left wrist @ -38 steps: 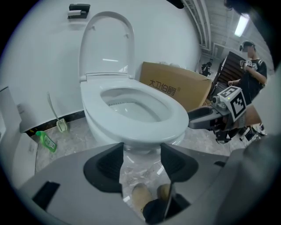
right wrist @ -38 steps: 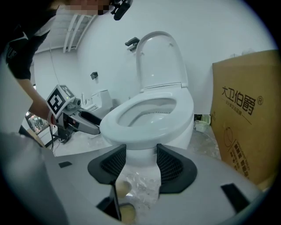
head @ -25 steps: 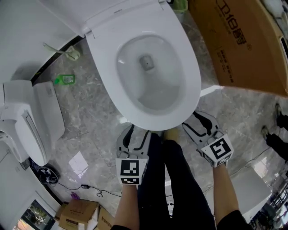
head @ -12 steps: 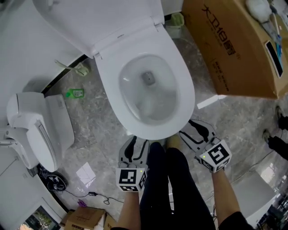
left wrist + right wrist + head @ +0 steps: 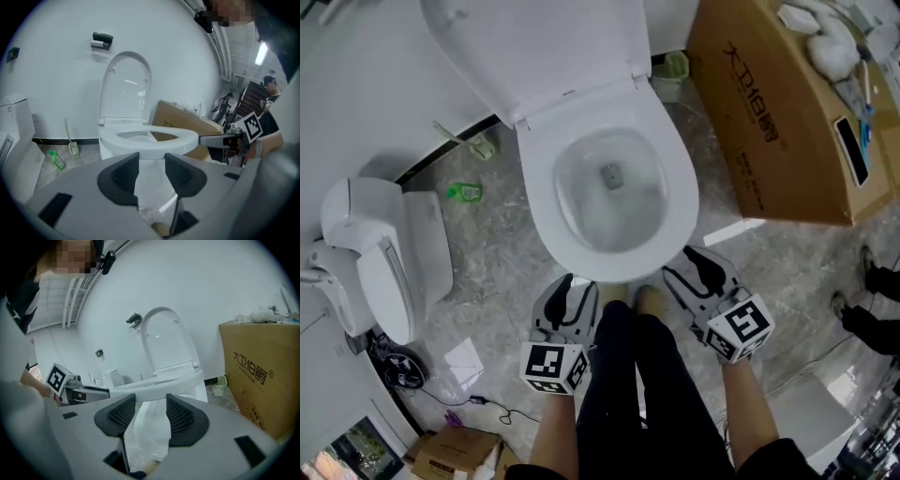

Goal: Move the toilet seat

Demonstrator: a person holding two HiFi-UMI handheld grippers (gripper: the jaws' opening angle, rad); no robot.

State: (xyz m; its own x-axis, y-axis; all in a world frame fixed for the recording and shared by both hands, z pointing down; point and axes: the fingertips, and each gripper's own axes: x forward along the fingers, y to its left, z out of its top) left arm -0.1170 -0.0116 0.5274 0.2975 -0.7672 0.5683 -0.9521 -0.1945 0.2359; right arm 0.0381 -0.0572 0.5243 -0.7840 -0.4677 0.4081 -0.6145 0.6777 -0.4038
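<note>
Fingers [image 5: 120, 174] of the left gripper [image 5: 578, 287] are closing on empty air, with only the white pedestal [image 5: 150, 180] showing beyond the gap; those of the right gripper [image 5: 695, 268] stand wide apart and likewise grasp nothing. Between and ahead of them the toilet seat [image 5: 614, 267] lies flat on the bowl [image 5: 609, 202], untouched, while the lid [image 5: 544, 47] stands raised against the wall behind it.

Both tools wait at the front of the bowl, and that placing looks deliberate; the seat hinges at the back, under the lid, so its front rim is probably the easiest edge to catch and lift. A cardboard box [image 5: 787, 122] crowds the toilet on one side and a second toilet [image 5: 384, 253] lies on the floor on the other; the front appears to be the only open approach.

The person stands close, dark-trousered legs [image 5: 637, 394] between the two tools and bare forearms [image 5: 764, 394] reaching down from the lower edge of the head view. The left gripper points almost straight ahead, near the rim's front left; the right gripper is turned inward toward the rim's front right, near it but not in contact. Marker cubes [image 5: 551, 366] face up toward the head camera; both gripper views look roughly level at the toilet, the seat sitting a little above the line of the jaws, so a lift would seemingly begin from beneath the rim.
</note>
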